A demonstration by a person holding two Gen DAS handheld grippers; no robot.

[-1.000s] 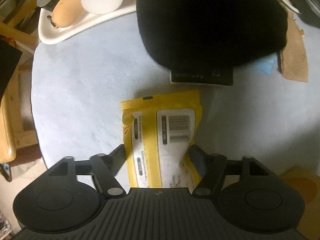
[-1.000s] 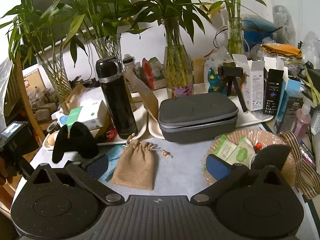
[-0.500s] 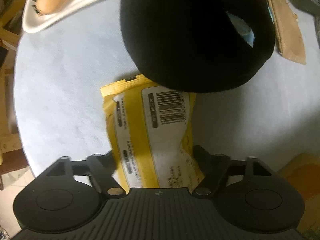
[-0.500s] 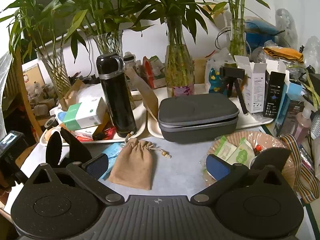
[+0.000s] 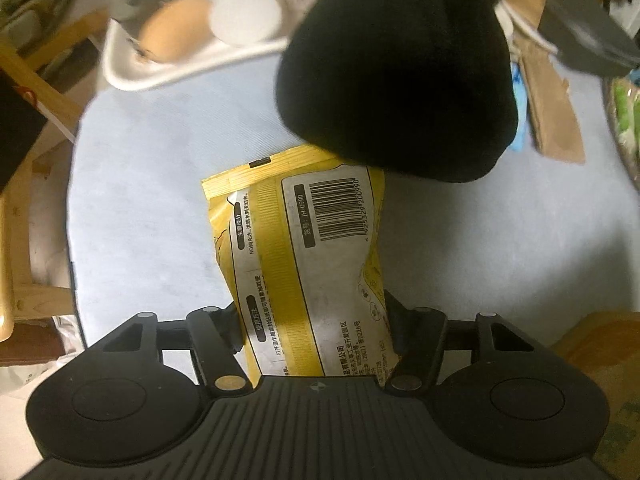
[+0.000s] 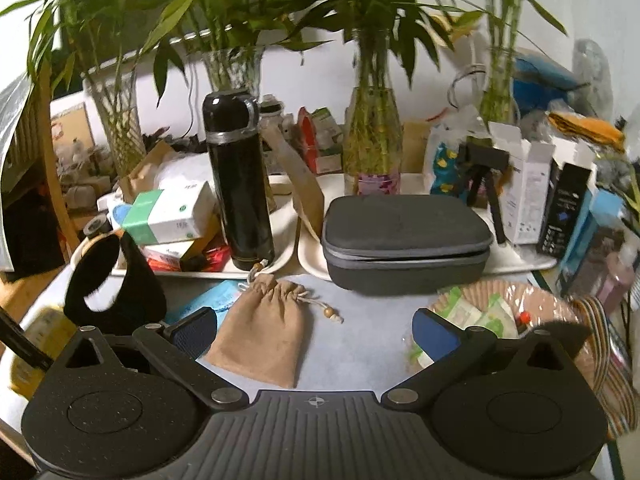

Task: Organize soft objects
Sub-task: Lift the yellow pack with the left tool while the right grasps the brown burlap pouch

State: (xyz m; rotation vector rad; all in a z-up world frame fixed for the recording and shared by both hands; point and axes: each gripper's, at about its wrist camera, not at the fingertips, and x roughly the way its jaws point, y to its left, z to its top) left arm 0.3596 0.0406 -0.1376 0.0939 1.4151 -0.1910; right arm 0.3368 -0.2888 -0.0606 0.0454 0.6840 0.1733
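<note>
**Left tongs closing on the yellow pack; right tongs idle and wide**

Left gripper [image 5: 314, 332] points straight down; its jaws have just been closing and now pinch the yellow wipes pack [image 5: 308, 256] at its near end, film creased inward there; pack hangs over the pale blue table [image 5: 160, 200], far end under the black plush toy [image 5: 396, 76]. Judged light, soft, crinkly, slippery film; likely to sag or slide from an end grip, so a hold nearer the middle would sit safer.

Right gripper [image 6: 316, 330] stands wide, nothing between the pads; tan drawstring pouch [image 6: 264, 332] lies just ahead, limp cloth, best taken across its body below the gathered neck.

Containers: woven basket [image 6: 560, 300] at right holds green-and-white sachets; white tray [image 6: 280, 220] carries a black flask [image 6: 238, 184] and boxes; grey zip case [image 6: 404, 240] shut, contents unseen.
</note>
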